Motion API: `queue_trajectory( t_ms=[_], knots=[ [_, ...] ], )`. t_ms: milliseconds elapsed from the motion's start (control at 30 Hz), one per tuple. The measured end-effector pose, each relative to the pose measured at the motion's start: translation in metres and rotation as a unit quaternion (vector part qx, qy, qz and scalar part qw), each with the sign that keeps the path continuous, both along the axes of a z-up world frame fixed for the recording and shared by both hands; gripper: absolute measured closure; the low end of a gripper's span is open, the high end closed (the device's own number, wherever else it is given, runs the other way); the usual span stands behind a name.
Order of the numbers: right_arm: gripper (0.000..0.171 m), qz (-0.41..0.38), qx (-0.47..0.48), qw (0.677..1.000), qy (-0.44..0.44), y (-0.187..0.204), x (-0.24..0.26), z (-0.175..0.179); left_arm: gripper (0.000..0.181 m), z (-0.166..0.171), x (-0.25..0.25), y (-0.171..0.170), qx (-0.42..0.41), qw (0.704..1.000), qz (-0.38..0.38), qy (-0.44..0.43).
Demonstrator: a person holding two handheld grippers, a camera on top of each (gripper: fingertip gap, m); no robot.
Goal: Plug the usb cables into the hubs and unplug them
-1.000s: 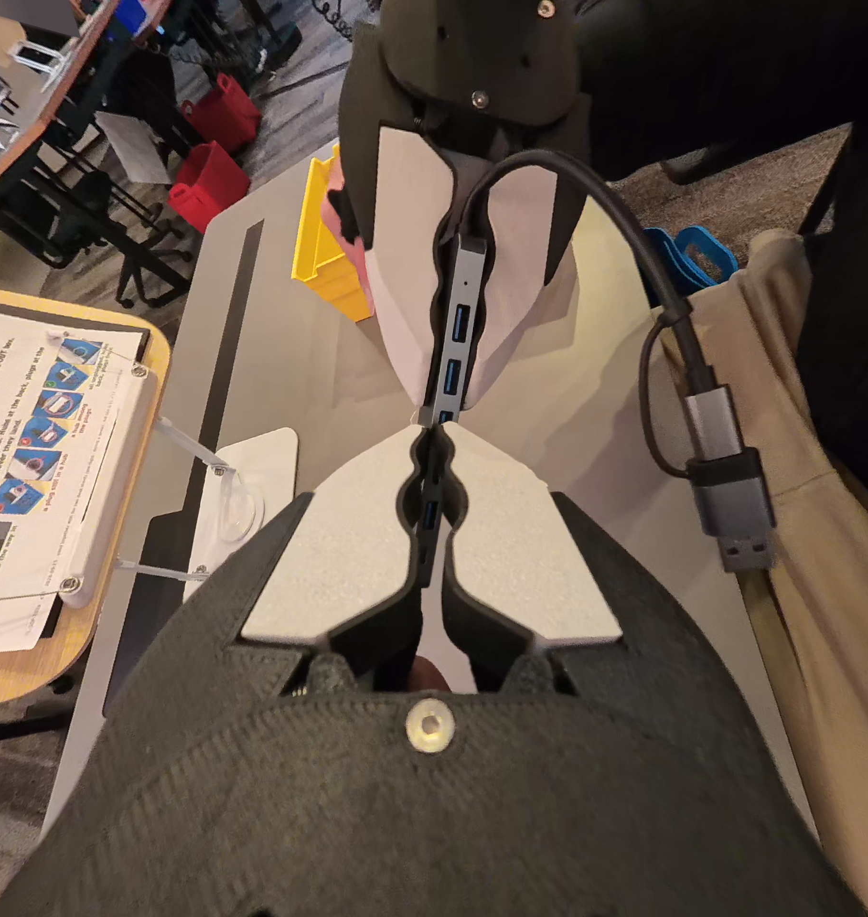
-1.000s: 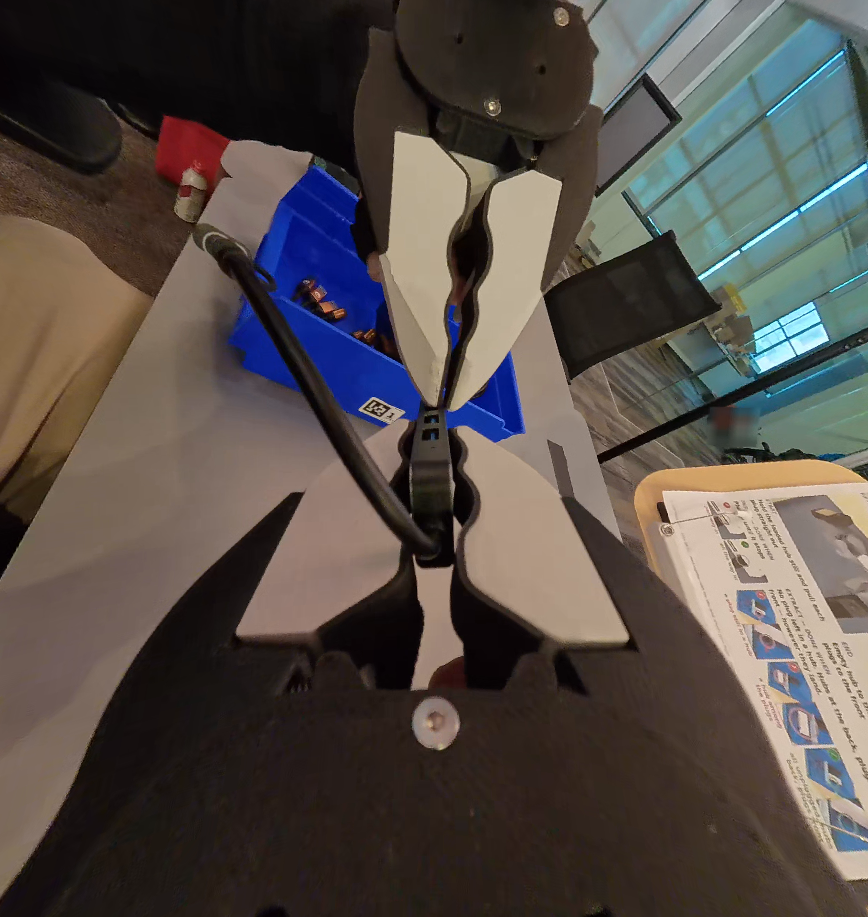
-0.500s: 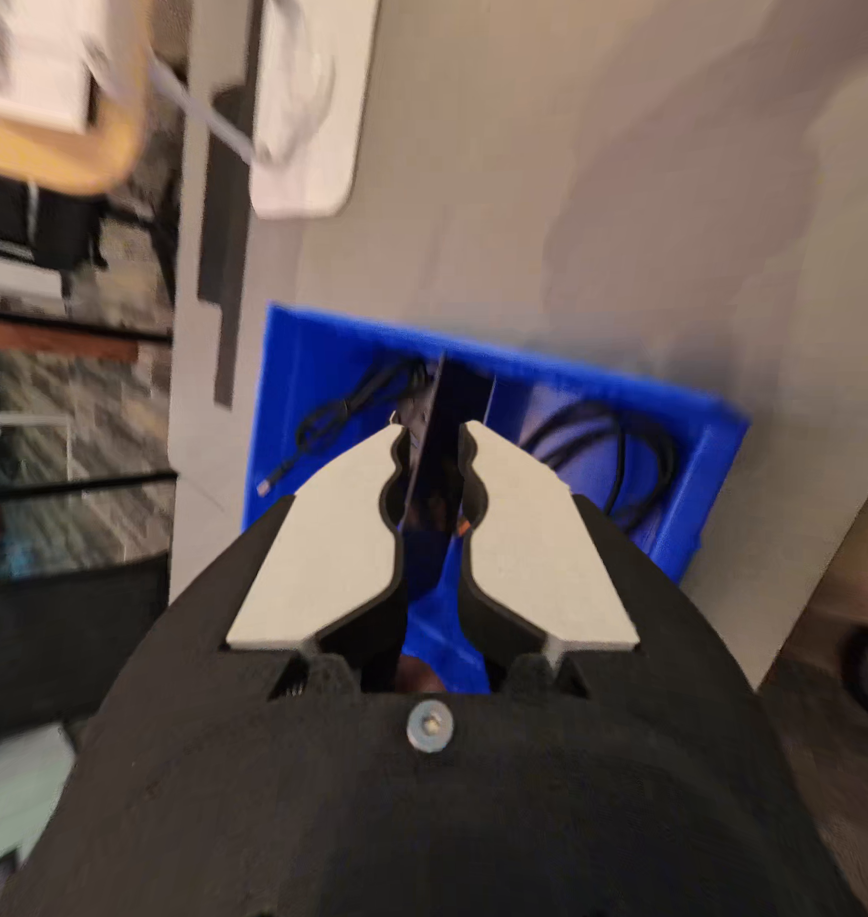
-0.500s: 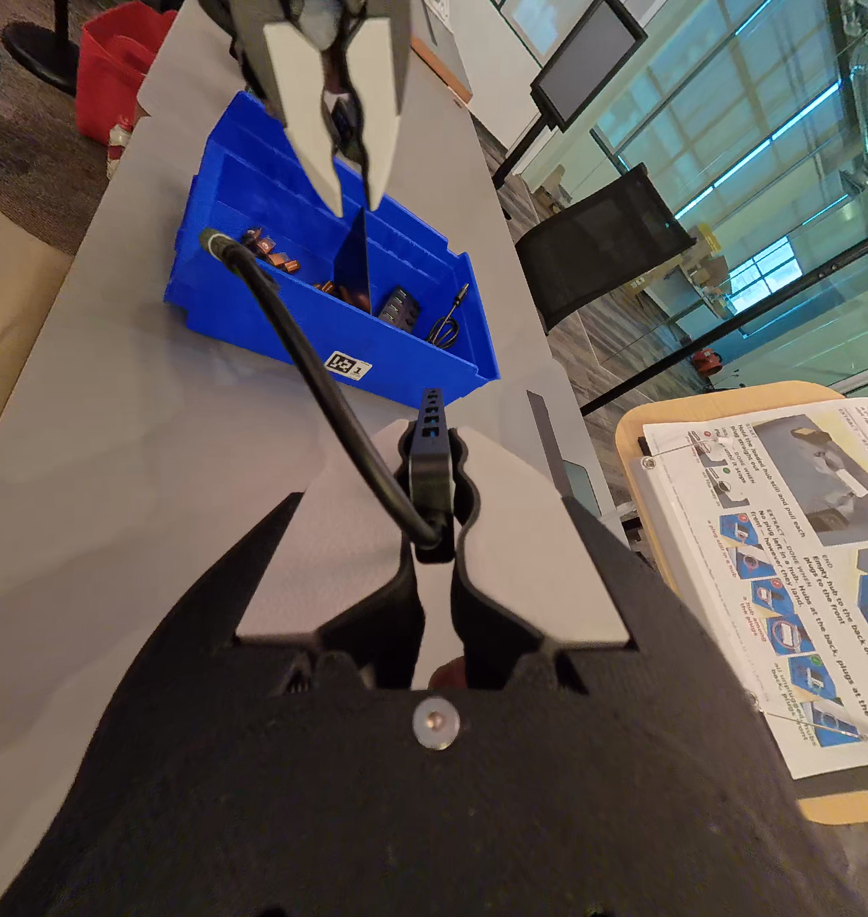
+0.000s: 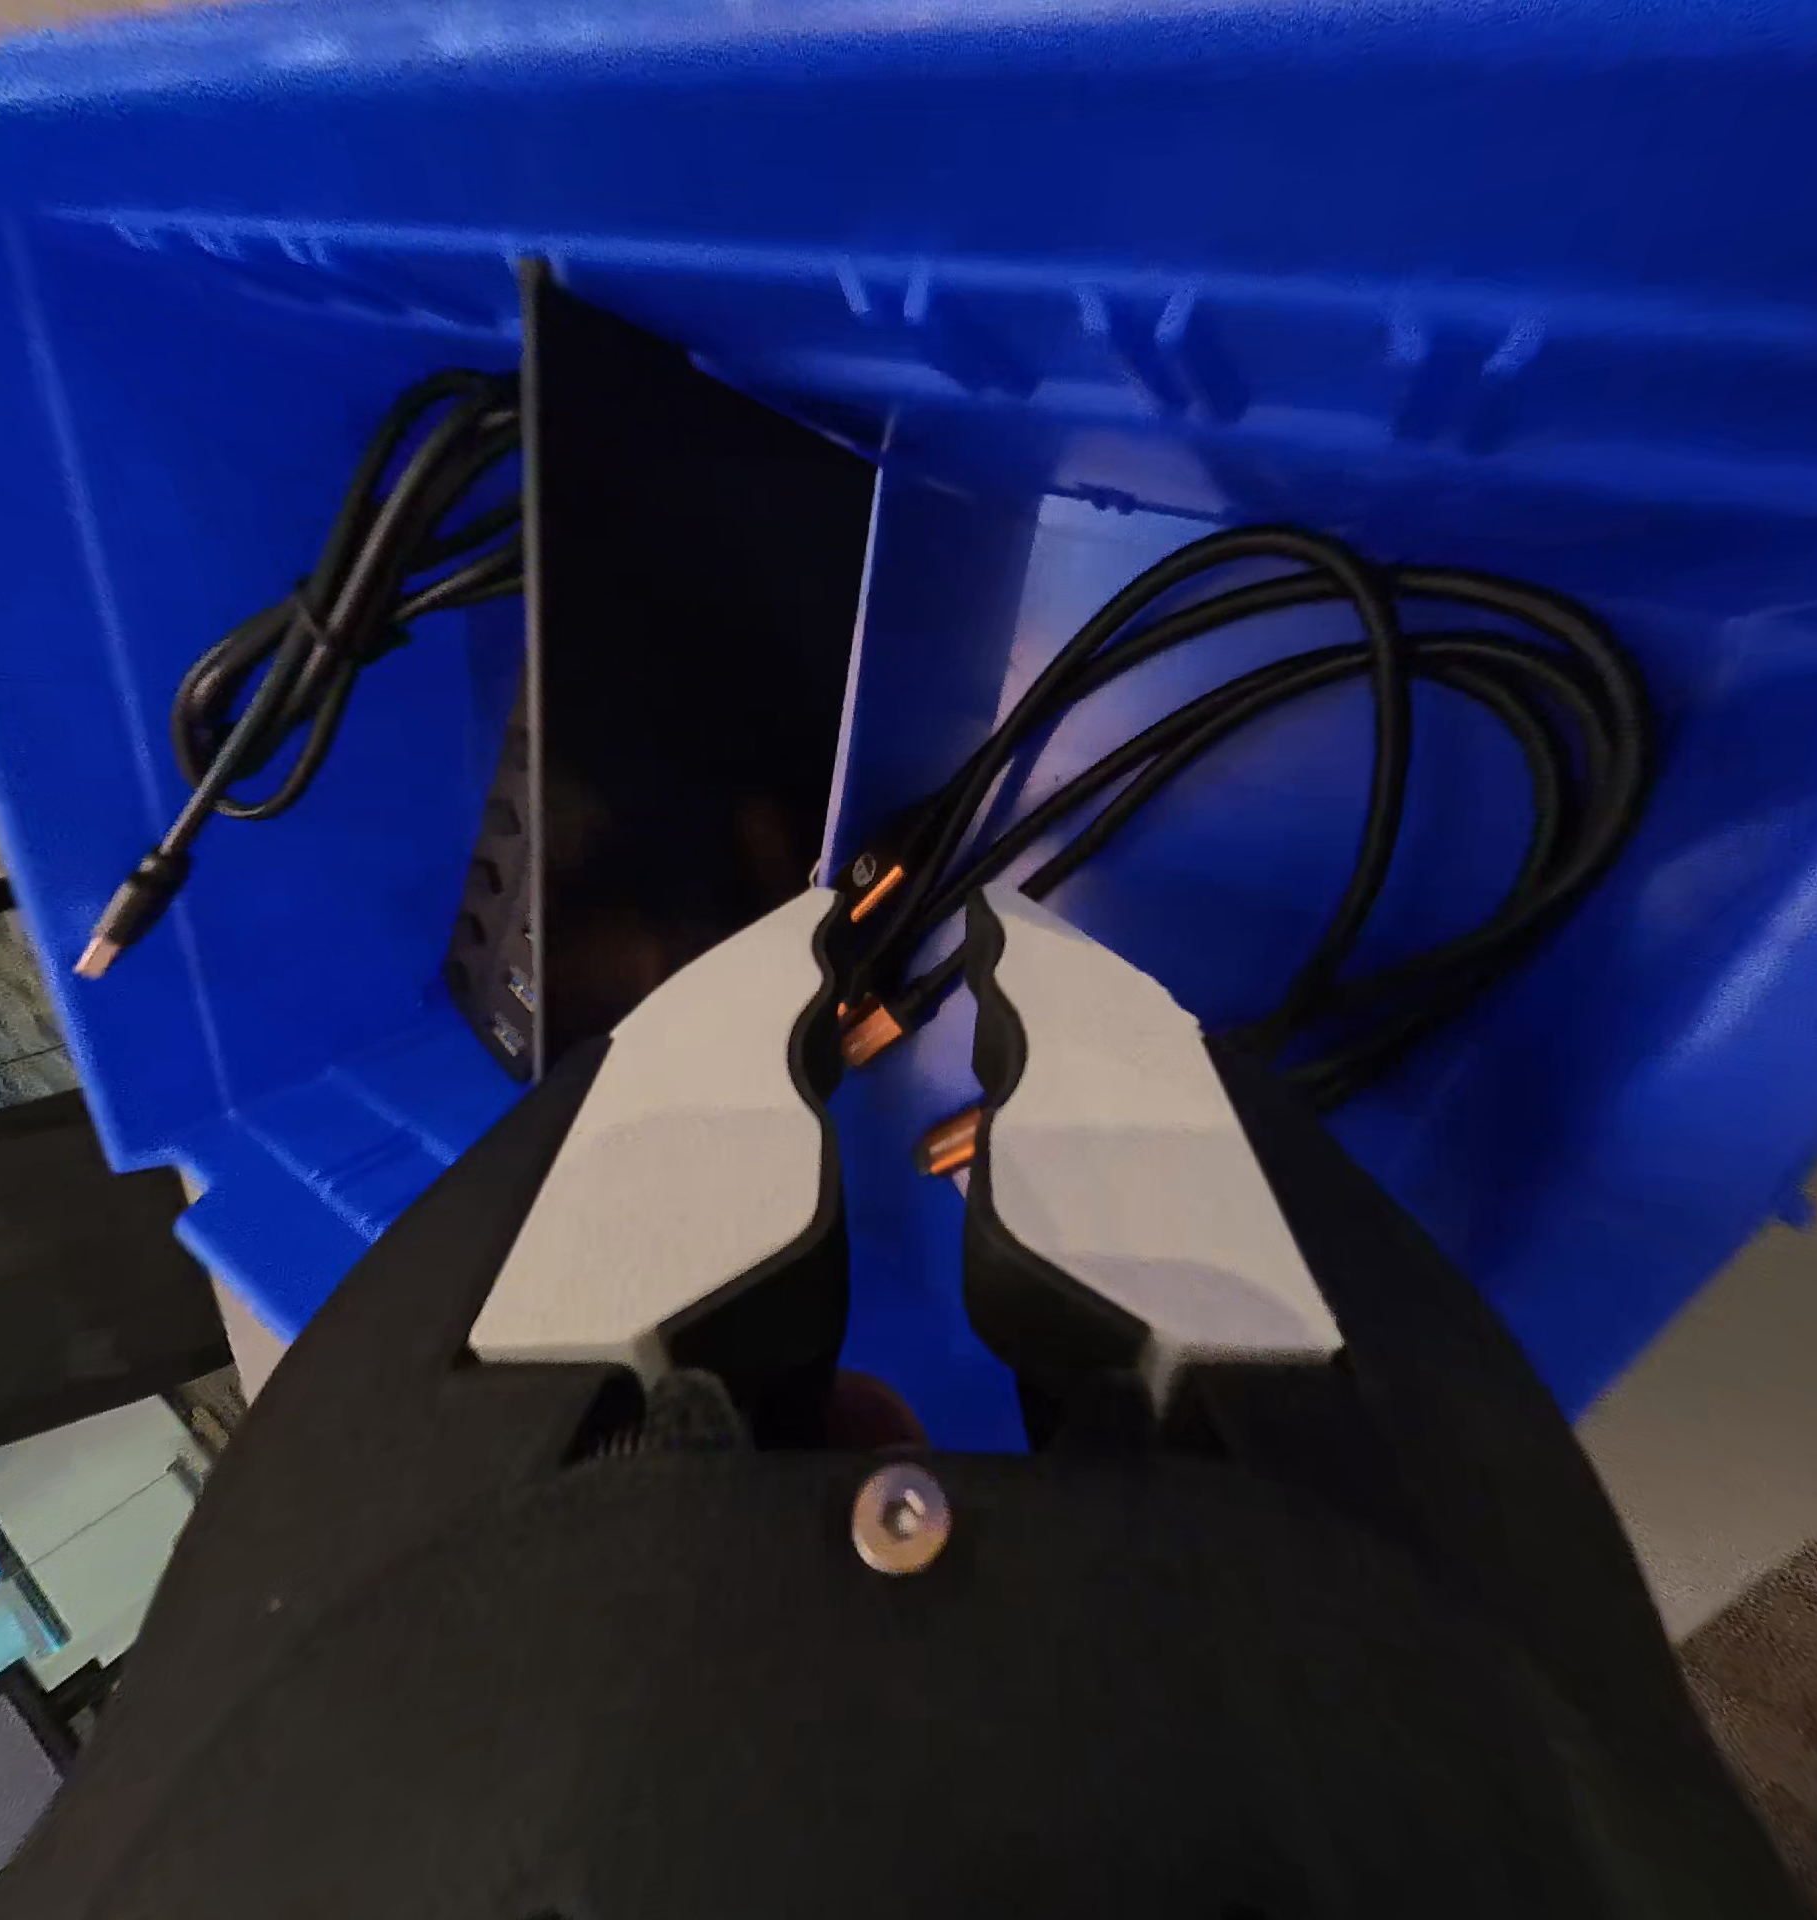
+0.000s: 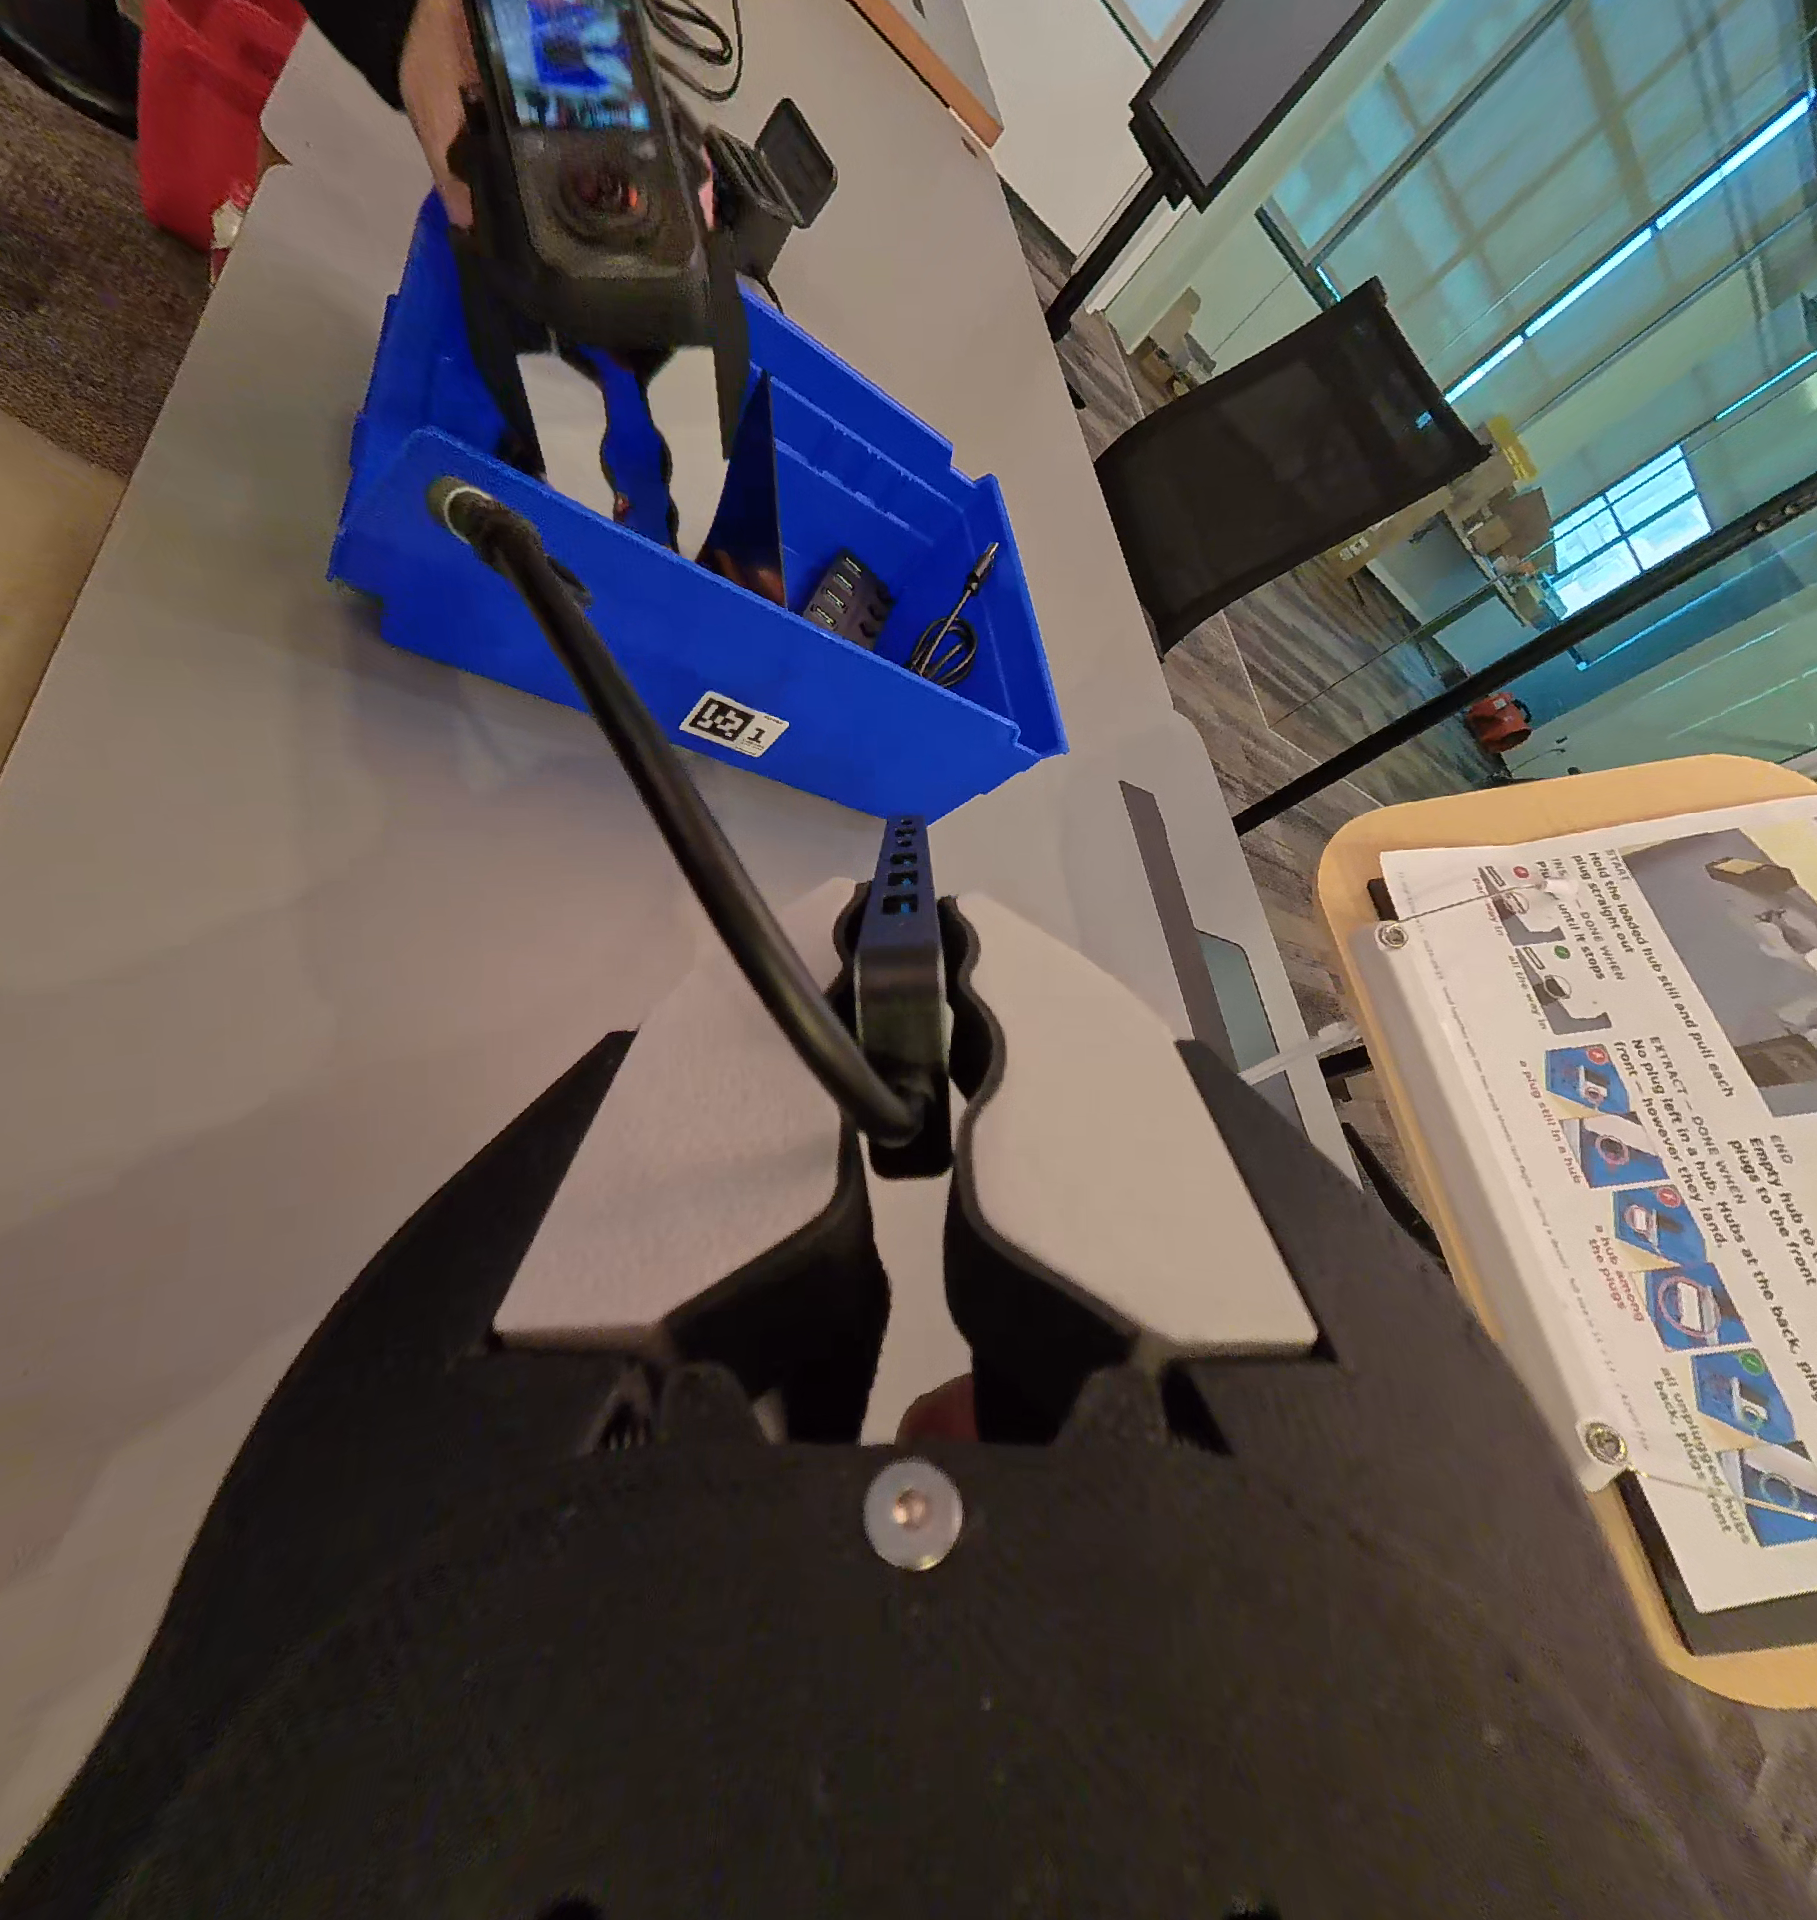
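My left gripper (image 5: 896, 906) is open and reaches down into the blue bin (image 5: 987, 156). Its fingertips straddle a bundle of black USB cables (image 5: 1382, 665) with orange plugs (image 5: 871, 1027). The frames do not show whether they touch. My right gripper (image 6: 899, 920) is shut on a slim dark USB hub (image 6: 902, 868), held above the grey table (image 6: 260, 935). The hub's black cable (image 6: 665, 769) arches up and away to the left. In the right wrist view the left gripper (image 6: 613, 436) stands in the bin (image 6: 862, 717).
A black divider (image 5: 675, 675) splits the bin. Beyond it lie another hub (image 5: 499, 935) and a coiled black cable (image 5: 291, 665), also seen from the right wrist as a hub (image 6: 847, 603) and a cable (image 6: 945, 649). An instruction sheet (image 6: 1662, 1195) lies on a wooden stand to the right. The gap from one gripper's tips to the other's is roughly 30 cm.
My left gripper let go of the hub, swung away to the blue bin and dropped into it over the orange plugs. My right gripper still holds the hub.
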State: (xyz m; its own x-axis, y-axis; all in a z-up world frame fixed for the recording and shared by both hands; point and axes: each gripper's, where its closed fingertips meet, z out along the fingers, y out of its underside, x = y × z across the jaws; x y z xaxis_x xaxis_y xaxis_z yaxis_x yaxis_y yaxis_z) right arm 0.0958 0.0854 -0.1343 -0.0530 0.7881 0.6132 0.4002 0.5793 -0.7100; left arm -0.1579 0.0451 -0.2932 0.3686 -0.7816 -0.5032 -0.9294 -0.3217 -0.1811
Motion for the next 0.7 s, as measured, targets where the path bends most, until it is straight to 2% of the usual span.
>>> queue_trajectory(
  t_ms=[100,333,533,700],
  knots=[
    [0.161,-0.002,-0.004,1.000,0.002,0.003,0.001,0.000,0.161,-0.017,-0.009,0.006,-0.013,1.000,0.005,0.020],
    [0.161,-0.005,-0.008,1.000,0.001,0.006,0.001,-0.006,0.172,-0.023,-0.006,0.012,-0.012,1.000,0.006,-0.001],
    [0.161,-0.007,-0.003,1.000,-0.004,0.007,0.001,-0.008,0.176,-0.017,-0.007,0.014,0.006,1.000,0.010,-0.012],
    [0.161,-0.007,-0.001,1.000,-0.005,0.007,0.001,-0.008,0.177,0.003,-0.002,0.009,0.023,0.996,0.029,-0.081]
  ],
)
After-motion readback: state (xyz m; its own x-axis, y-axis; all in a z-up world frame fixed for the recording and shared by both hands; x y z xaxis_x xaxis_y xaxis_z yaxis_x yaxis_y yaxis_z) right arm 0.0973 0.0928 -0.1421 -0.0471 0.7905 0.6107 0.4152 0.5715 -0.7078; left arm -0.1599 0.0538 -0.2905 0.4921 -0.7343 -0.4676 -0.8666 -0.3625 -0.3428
